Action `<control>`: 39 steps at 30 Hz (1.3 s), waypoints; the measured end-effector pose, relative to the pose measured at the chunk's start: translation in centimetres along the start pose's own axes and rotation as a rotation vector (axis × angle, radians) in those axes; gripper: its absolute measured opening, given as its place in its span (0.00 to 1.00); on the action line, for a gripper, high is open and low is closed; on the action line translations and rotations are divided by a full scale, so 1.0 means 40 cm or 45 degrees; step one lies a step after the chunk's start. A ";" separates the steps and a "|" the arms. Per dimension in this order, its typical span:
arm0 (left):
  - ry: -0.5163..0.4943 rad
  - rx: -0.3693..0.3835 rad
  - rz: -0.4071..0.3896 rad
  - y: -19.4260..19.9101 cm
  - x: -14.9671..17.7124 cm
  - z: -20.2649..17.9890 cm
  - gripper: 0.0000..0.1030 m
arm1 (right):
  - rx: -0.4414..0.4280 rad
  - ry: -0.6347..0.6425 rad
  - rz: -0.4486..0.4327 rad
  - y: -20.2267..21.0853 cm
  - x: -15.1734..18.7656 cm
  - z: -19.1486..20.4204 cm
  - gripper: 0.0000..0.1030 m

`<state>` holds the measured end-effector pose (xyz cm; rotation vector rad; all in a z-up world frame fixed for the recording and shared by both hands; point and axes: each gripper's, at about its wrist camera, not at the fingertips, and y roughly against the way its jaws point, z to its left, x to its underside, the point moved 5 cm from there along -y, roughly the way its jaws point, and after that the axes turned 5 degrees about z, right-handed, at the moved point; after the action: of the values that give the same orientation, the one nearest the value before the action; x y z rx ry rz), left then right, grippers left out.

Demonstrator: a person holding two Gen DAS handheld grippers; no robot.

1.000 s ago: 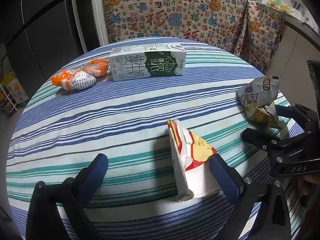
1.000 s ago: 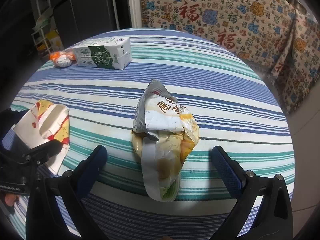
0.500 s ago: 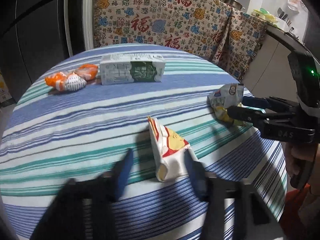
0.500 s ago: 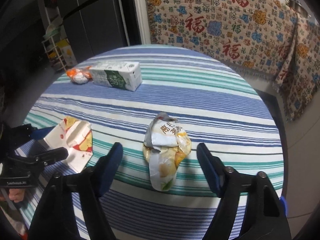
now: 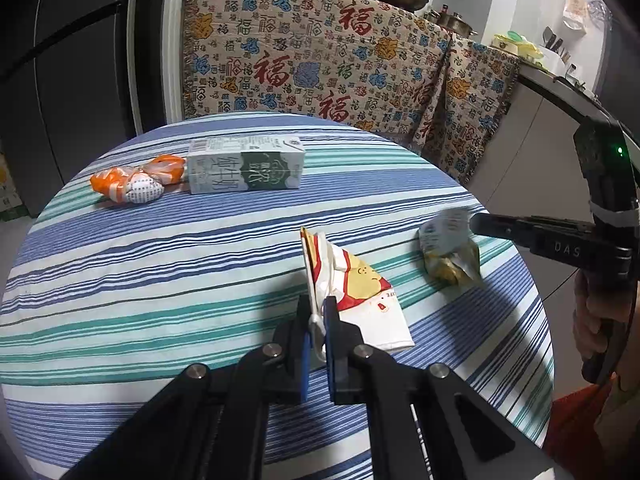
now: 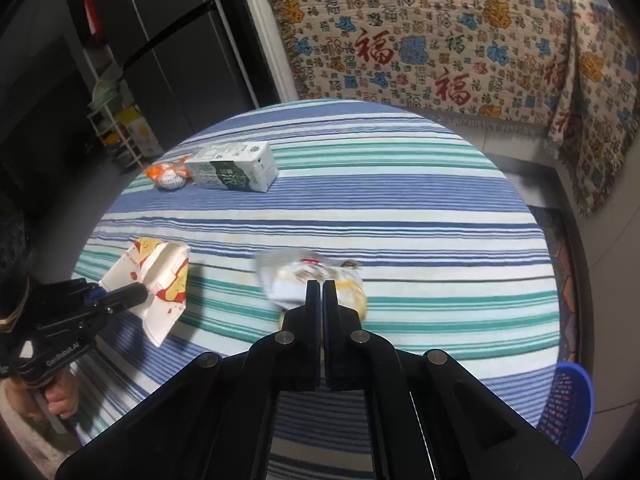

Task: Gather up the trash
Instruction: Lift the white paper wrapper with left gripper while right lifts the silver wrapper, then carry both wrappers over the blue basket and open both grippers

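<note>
Blue basket (image 6: pixel 568 408) beside the table (image 6: pixel 400 200), right wrist view only.

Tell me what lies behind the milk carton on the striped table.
Behind the milk carton only bare striped tablecloth shows, then a patterned blanket past the table's edge. The strip directly behind the carton is hidden. An orange wrapper lies beside it.

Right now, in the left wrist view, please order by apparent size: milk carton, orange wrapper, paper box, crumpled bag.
1. Paper box, but it is nearest the camera, so unsure against the milk carton.
2. Milk carton.
3. Orange wrapper.
4. Crumpled bag, close to the wrapper.
</note>
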<state>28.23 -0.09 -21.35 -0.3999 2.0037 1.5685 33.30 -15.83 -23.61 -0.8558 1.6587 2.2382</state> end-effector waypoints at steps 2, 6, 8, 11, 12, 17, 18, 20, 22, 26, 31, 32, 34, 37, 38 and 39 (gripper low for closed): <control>-0.014 -0.005 0.007 -0.004 0.006 -0.013 0.06 | 0.019 0.044 0.022 0.004 0.009 -0.002 0.06; -0.003 0.004 0.020 -0.011 0.022 -0.021 0.06 | 0.021 0.071 0.071 -0.006 0.037 -0.007 0.62; -0.018 -0.012 0.019 -0.011 0.026 -0.026 0.06 | 0.013 0.086 0.040 0.003 0.039 -0.005 0.70; -0.023 -0.018 0.014 -0.010 0.025 -0.026 0.06 | -0.005 0.119 0.058 -0.015 0.034 0.014 0.70; -0.021 -0.018 0.014 -0.010 0.025 -0.024 0.06 | -0.012 0.117 0.083 -0.032 0.036 0.018 0.70; -0.025 -0.022 0.014 -0.013 0.023 -0.022 0.06 | -0.021 0.043 0.121 -0.061 0.035 0.008 0.29; -0.027 -0.017 0.014 -0.012 0.023 -0.023 0.06 | -0.004 0.062 0.095 -0.045 0.028 0.012 0.26; -0.040 -0.008 0.013 -0.010 0.020 -0.036 0.06 | 0.007 0.079 0.065 -0.015 0.022 0.015 0.21; -0.069 0.003 0.014 -0.009 0.016 -0.060 0.06 | -0.008 0.075 0.052 0.001 0.026 0.016 0.20; -0.104 0.031 0.019 -0.005 0.006 -0.118 0.06 | 0.005 0.066 0.045 0.019 0.039 0.002 0.19; -0.190 0.097 0.015 0.014 -0.015 -0.247 0.06 | -0.003 -0.020 -0.015 0.129 0.056 -0.081 0.19; -0.222 0.119 0.014 0.017 -0.022 -0.292 0.06 | 0.004 -0.042 -0.025 0.155 0.063 -0.105 0.19; -0.281 0.160 0.011 0.016 -0.030 -0.381 0.06 | 0.039 -0.094 -0.038 0.218 0.086 -0.175 0.19; -0.351 0.226 0.014 0.004 -0.036 -0.515 0.06 | 0.144 -0.161 -0.040 0.304 0.135 -0.289 0.19; -0.369 0.252 0.019 -0.004 -0.036 -0.564 0.06 | 0.180 -0.182 -0.036 0.328 0.152 -0.326 0.20; -0.387 0.286 0.029 -0.015 -0.035 -0.621 0.06 | 0.222 -0.215 -0.028 0.357 0.180 -0.373 0.20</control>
<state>23.65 -24.15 -17.03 -0.0466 1.9214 1.3091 25.06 -35.61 -19.21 -0.6215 1.7244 2.0517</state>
